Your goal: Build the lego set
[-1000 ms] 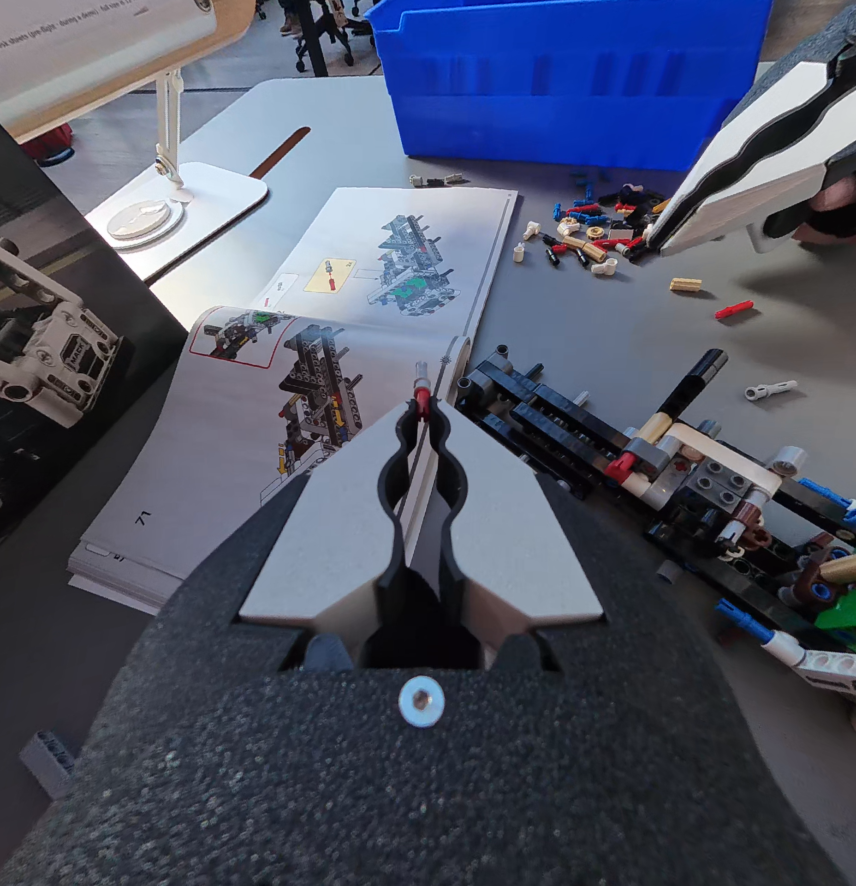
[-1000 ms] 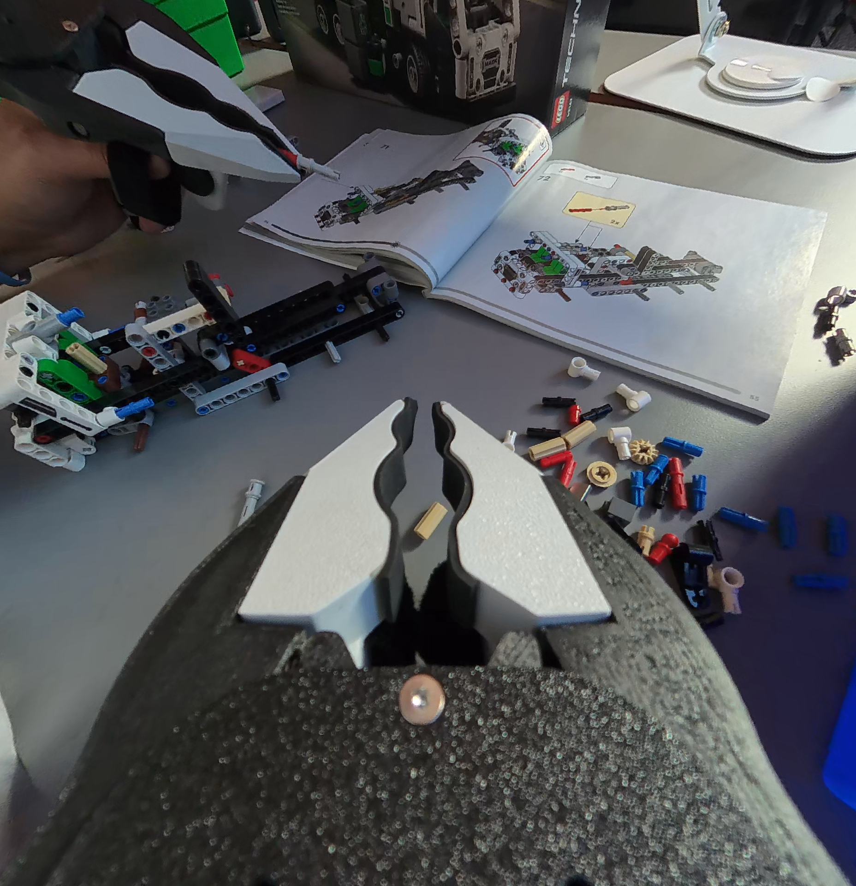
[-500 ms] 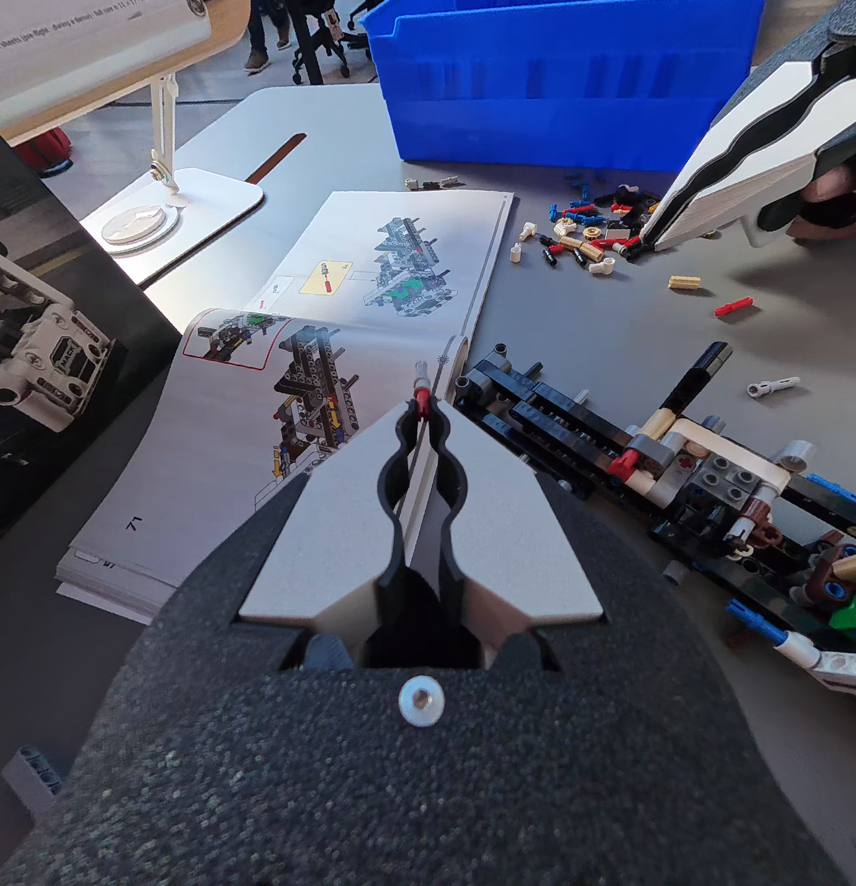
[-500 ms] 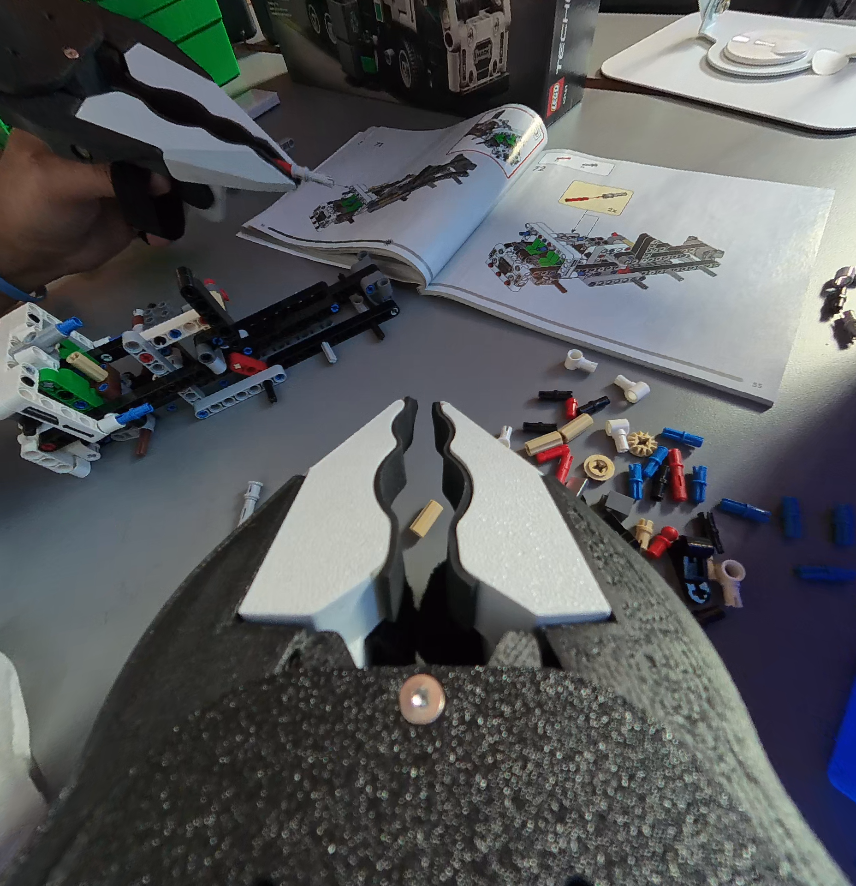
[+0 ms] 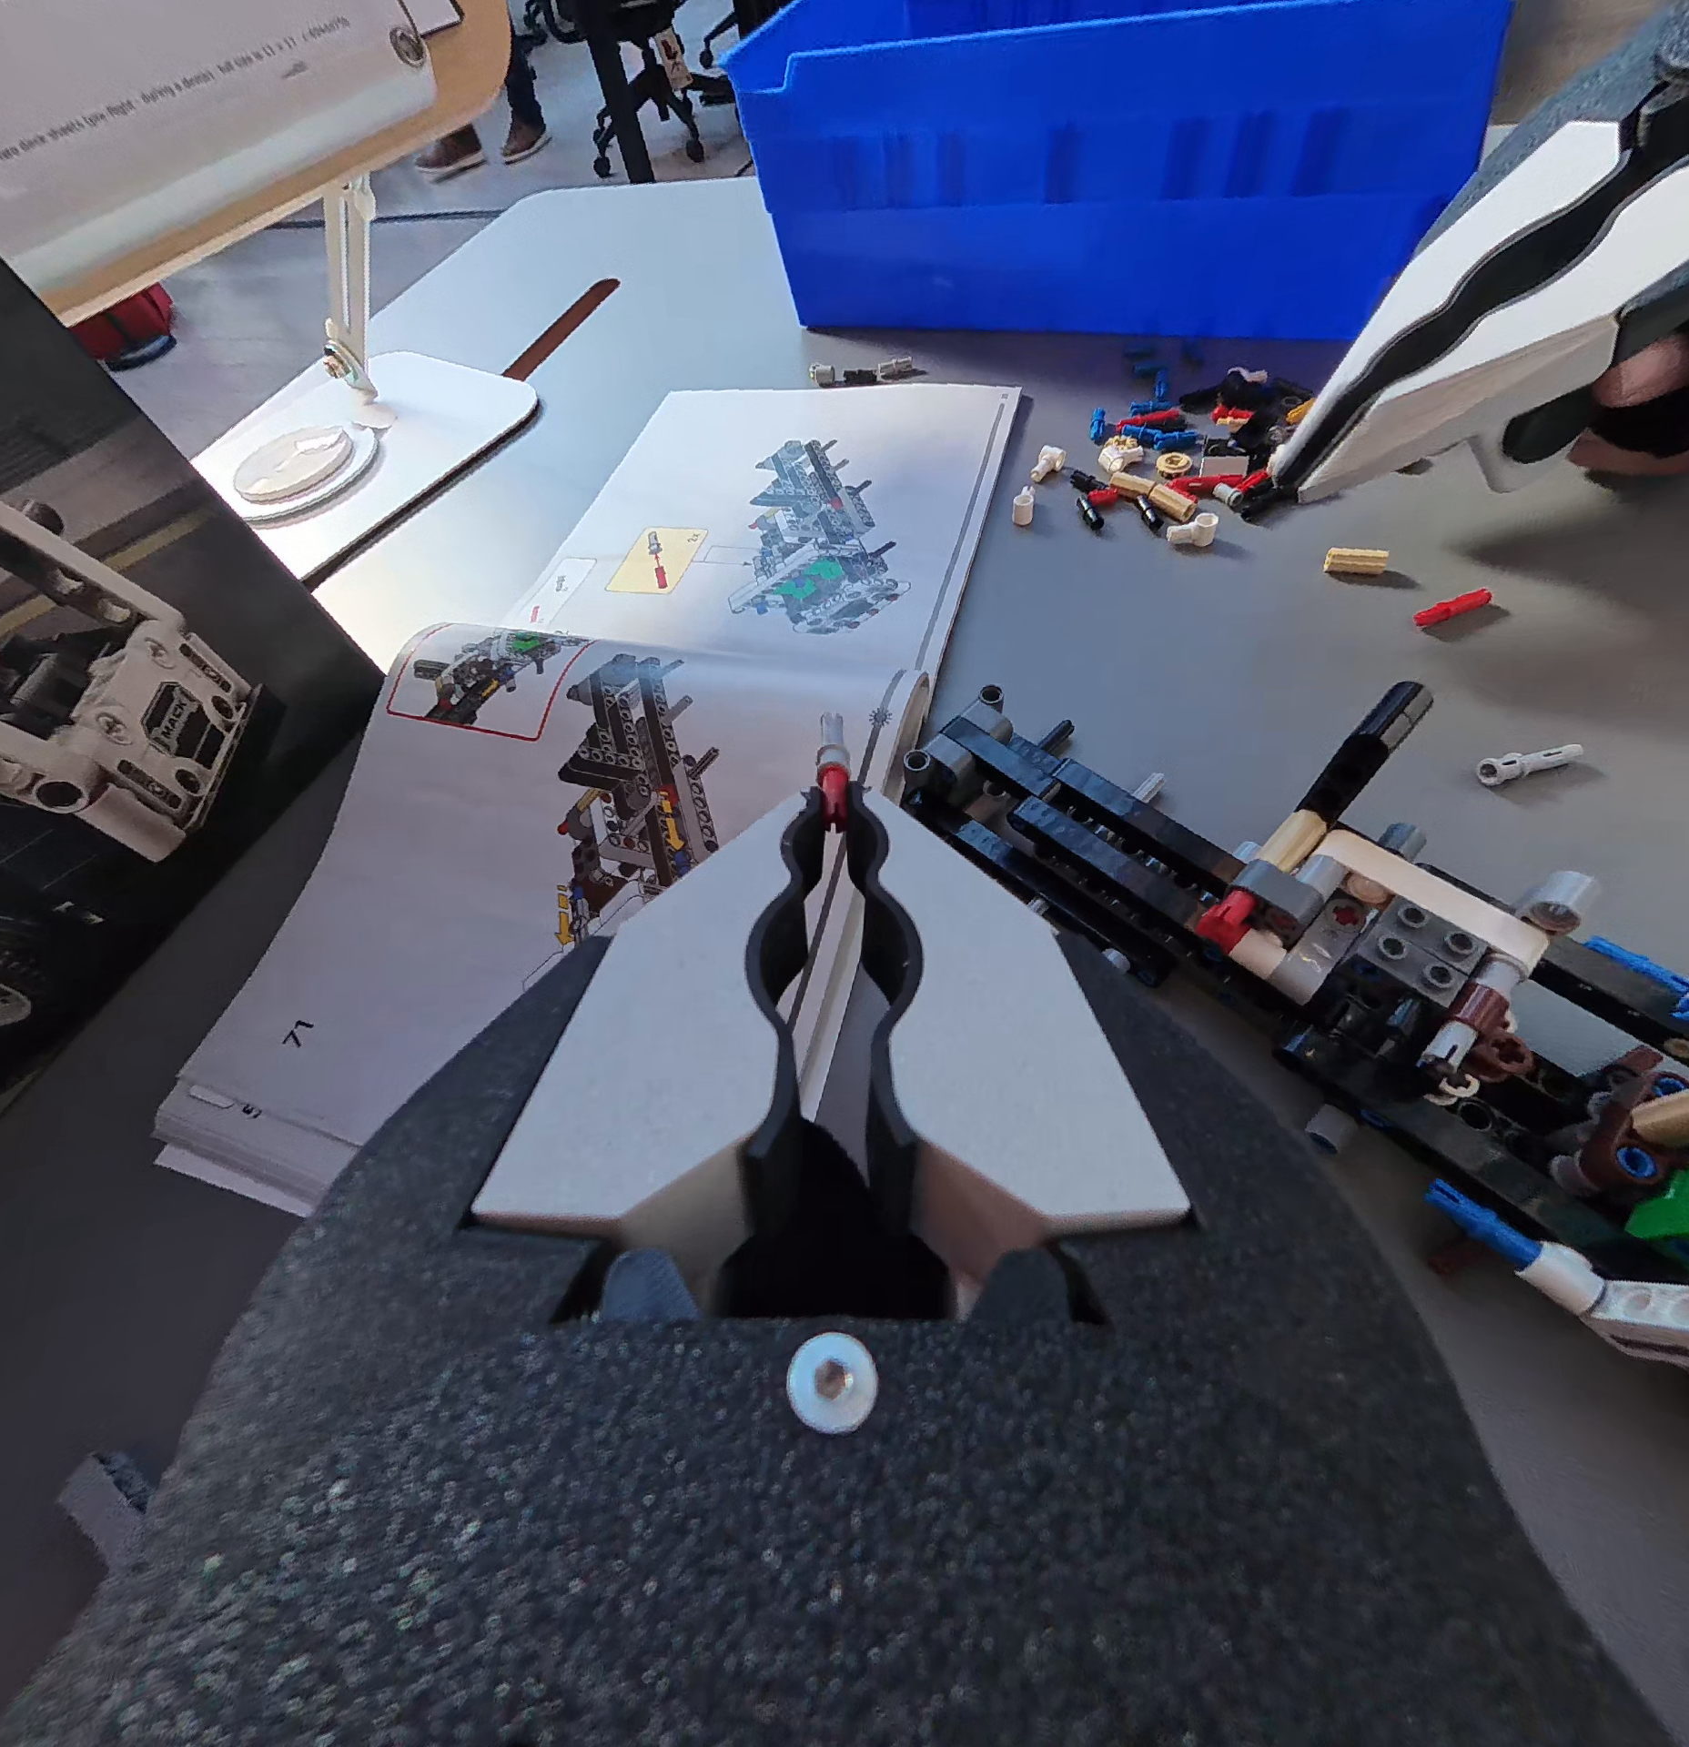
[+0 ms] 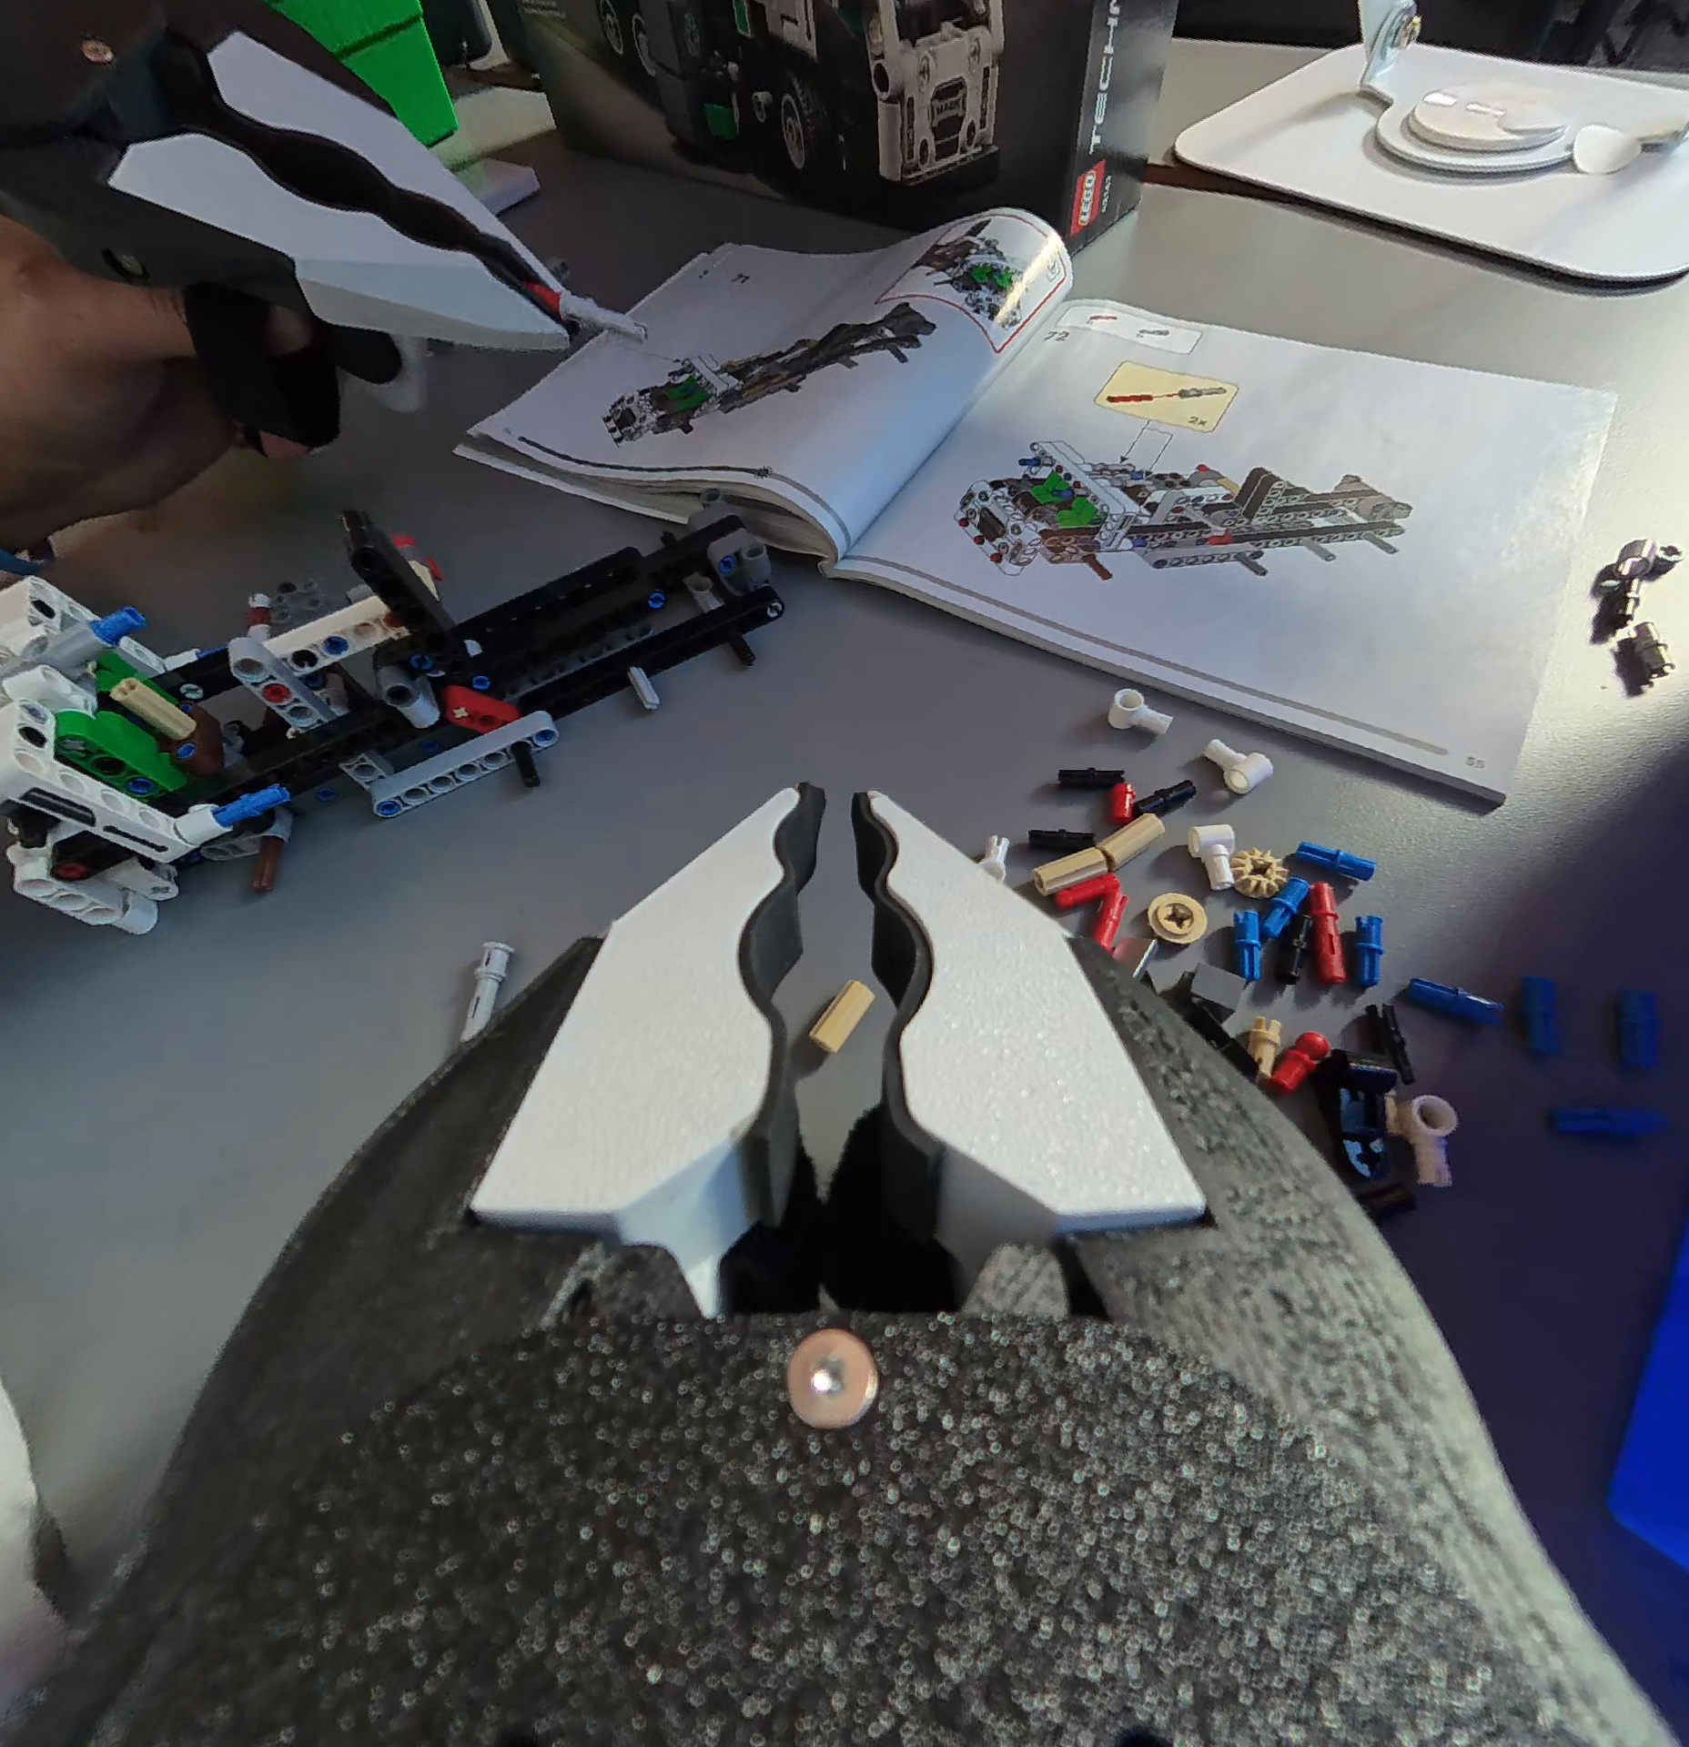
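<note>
One part-built chassis (image 6: 283, 718), black beams with white, green and grey fittings at one end, is lying on the grey tabletop (image 6: 822, 681) beside the open instruction booklet (image 6: 1153, 492); by judgement the build is sitting somewhere mid-way, with the frame assembled and many steps and loose parts remaining. Left gripper (image 5: 833, 799) is hovering above the booklet's left page, its jaws pinched tight on a red-and-grey axle pin (image 5: 831, 770) whose grey end is sticking out past the tips. Right gripper (image 6: 839, 799) is hanging low over the tabletop near the scattered pile of small pins and connectors (image 6: 1247, 908), jaws standing slightly apart and gripping nothing; a tan connector (image 6: 842, 1015) is lying on the tabletop beneath them, seen through the gap. One blue bin (image 5: 1105, 170) is standing at the far edge of the tabletop, its contents hidden behind its wall. One set box (image 6: 869, 95) is standing upright behind the booklet, its inside not showing. Fitting the held pin into the chassis is appearing to be the step in hand
</note>
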The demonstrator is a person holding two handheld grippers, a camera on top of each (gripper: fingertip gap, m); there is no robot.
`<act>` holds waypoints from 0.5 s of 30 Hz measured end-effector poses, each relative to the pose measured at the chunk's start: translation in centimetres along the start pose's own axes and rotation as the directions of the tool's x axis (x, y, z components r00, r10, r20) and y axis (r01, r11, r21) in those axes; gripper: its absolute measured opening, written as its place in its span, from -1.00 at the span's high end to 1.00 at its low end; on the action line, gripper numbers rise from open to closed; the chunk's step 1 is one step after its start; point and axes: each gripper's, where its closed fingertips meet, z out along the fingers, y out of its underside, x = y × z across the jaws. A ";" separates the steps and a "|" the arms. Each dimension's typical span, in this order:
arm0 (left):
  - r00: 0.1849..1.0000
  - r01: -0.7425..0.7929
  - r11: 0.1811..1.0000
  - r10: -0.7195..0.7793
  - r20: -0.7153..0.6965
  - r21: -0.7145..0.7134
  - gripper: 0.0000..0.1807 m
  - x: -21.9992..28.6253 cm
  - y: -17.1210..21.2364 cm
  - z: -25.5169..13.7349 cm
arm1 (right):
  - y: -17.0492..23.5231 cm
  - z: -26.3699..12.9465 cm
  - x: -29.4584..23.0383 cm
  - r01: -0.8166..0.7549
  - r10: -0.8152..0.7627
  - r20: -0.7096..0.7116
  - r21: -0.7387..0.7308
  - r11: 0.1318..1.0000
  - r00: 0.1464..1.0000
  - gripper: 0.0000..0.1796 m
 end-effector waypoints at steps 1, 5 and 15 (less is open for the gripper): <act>1.000 -0.001 1.000 0.001 0.004 0.001 0.99 0.0 -0.1 -0.1 | 0.0 -0.1 -0.1 0.005 -0.005 -0.003 -0.003 1.000 1.000 0.93; 1.000 -0.017 1.000 0.017 0.018 0.003 0.99 0.3 -0.7 -0.6 | -0.4 -0.7 -0.8 0.021 -0.021 -0.009 0.013 1.000 1.000 0.93; 0.991 -0.114 0.993 0.114 0.070 0.003 0.99 2.0 -2.8 -2.6 | -1.6 -2.5 -2.4 0.050 -0.049 -0.016 0.066 0.997 0.999 0.94</act>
